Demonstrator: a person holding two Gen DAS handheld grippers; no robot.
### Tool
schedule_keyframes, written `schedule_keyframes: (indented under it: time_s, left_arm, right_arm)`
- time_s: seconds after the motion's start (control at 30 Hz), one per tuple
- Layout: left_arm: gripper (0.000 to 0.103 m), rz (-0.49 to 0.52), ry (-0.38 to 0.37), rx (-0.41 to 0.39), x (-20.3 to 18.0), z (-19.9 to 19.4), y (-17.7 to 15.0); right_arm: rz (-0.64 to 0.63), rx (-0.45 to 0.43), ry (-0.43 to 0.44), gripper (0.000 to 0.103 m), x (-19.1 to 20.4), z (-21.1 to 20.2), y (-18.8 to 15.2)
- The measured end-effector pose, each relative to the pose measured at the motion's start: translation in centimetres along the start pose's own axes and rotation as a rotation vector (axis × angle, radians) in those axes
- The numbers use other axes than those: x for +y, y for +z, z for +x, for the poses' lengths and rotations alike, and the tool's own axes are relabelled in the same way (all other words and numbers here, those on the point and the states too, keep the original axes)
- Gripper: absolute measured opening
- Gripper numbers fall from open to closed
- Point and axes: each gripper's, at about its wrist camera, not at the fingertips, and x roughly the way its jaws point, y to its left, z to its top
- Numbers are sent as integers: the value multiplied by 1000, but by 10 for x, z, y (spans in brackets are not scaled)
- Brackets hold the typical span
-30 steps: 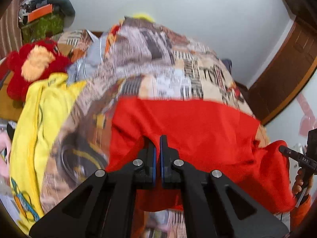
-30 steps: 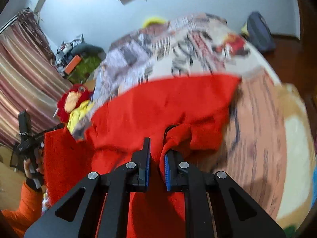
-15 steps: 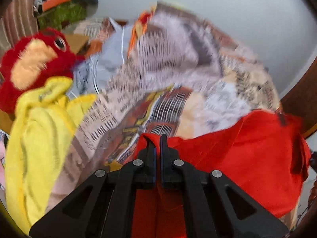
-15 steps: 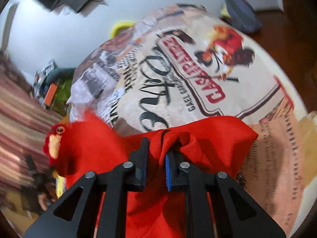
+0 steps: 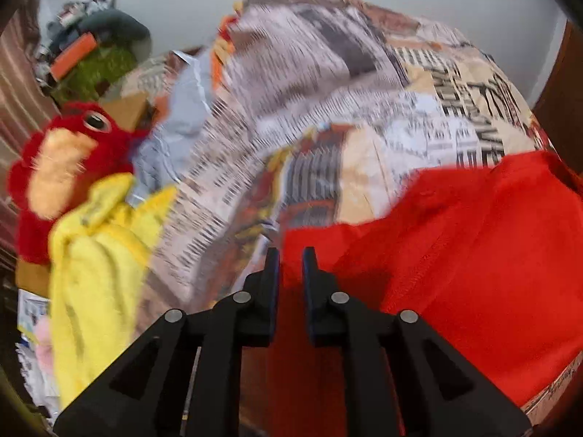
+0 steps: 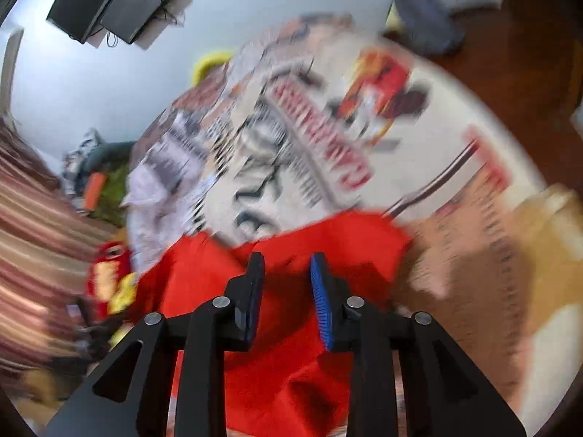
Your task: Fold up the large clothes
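A large red garment (image 5: 455, 255) lies spread on the printed bedspread (image 5: 364, 109). My left gripper (image 5: 290, 255) is slightly open at the garment's left edge, with red cloth showing in the narrow gap between its jaws. In the right wrist view the same garment (image 6: 291, 346) lies under my right gripper (image 6: 287, 260), which is open with its jaws apart over the cloth's far edge. The bedspread (image 6: 291, 138) is blurred by motion there.
A red plush toy (image 5: 54, 167) and a yellow towel (image 5: 94, 276) lie at the bed's left side. A pile of clutter (image 5: 91, 54) sits by the wall. A wall screen (image 6: 113, 3), striped curtains (image 6: 29, 255) and a blue bag (image 6: 426, 25) surround the bed.
Both grippers carried the red garment forward and down onto the bed. Both jaws were shut on the cloth before; now the right has opened wide and the left has parted slightly.
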Motion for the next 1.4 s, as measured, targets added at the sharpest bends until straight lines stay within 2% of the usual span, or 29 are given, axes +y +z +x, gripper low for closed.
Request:
schedule_keyframes:
  time_s: [0.07, 0.1, 0.17, 0.23, 0.3, 0.33, 0.5, 0.63, 0.7, 0.73, 0.87, 0.93, 1.03, 1.1, 1.4]
  left_arm:
    - [20, -38, -18, -19, 11, -14, 3]
    - [25, -59, -20, -30, 16, -21, 5]
    - [31, -83, -9, -51, 23, -34, 5]
    - [32, -88, -18, -60, 23, -42, 2]
    - [36, -87, -60, -48, 18, -49, -6]
    - [38, -83, -75, -39, 15, -50, -9]
    - [44, -51, -202, 23, -21, -47, -34]
    - [49, -18, -288, 94, -59, -32, -54]
    - [52, 14, -278, 109, -77, -26, -64]
    - [53, 37, -251, 101, -84, -24, -69]
    - [63, 86, -185, 53, -90, -29, -84]
    - [69, 68, -191, 45, -82, -34, -91]
    - [75, 29, -189, 52, -63, -37, -102]
    - [79, 3, -207, 62, -52, -40, -110]
    - [80, -161, -210, 130, -7, -62, -150]
  right_arm:
    - [-48, -81, -130, 35, 2, -21, 2]
    - [-78, -98, -159, 41, 4, -31, 0]
    - [-133, -97, -179, 41, 8, -41, -5]
    - [-191, -78, -181, 42, 16, -46, -15]
    - [-260, -43, -166, 42, 30, -45, -30]
    - [-235, -23, -186, 43, 35, -42, -34]
    - [-319, 65, -99, 45, 71, -9, -61]
    - [-370, 121, -91, 46, 98, 26, -80]
    - [-415, 166, -108, 46, 111, 45, -94]
    - [-442, 173, -134, 48, 114, 49, -100]
    - [-631, 159, -288, 59, 122, 62, -130]
    - [-668, 140, -326, 74, 116, 57, -138]
    - [-636, 165, -327, 79, 102, 48, -140]
    - [-600, 198, -371, 79, 86, 43, -142]
    - [-479, 195, -403, 79, 56, 6, -151]
